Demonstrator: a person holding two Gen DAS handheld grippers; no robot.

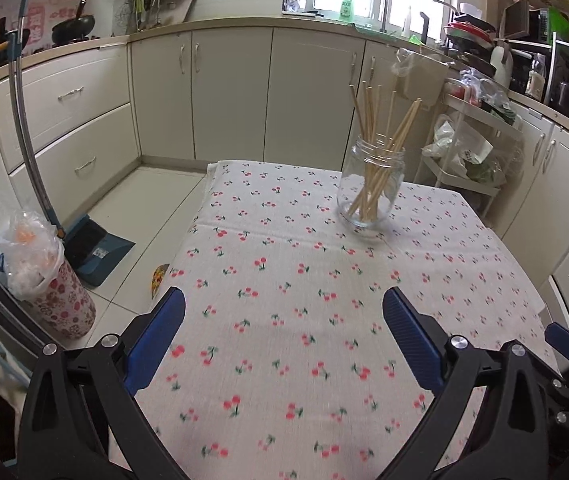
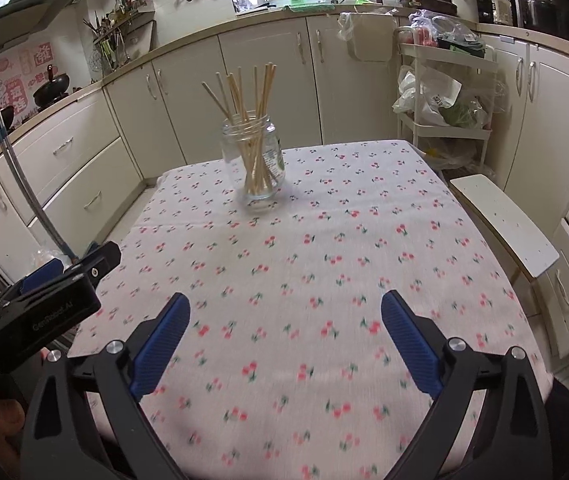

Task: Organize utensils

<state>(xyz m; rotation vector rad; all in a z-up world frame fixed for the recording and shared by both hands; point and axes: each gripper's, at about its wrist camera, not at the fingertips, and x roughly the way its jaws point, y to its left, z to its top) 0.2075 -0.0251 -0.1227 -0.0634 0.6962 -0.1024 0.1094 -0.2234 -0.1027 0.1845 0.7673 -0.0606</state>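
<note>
We see a glass jar point(image 2: 258, 160) of chopsticks point(image 2: 250, 120) alone on the cherry-print desk point(image 2: 364, 240); a white chair point(image 2: 504, 228) beside it. Both hand-held grippers, left point(image 1: 284, 336) and right point(image 2: 286, 340), gape wide, empty.

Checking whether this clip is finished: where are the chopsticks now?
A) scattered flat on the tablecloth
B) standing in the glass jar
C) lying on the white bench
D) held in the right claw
B: the chopsticks stand bundled in the glass jar on the tablecloth, both claws empty.

Pale wooden chopsticks point(image 2: 253, 128) are fanned upright in a clear glass jar point(image 2: 256, 160) set near the desk's far edge.
</note>
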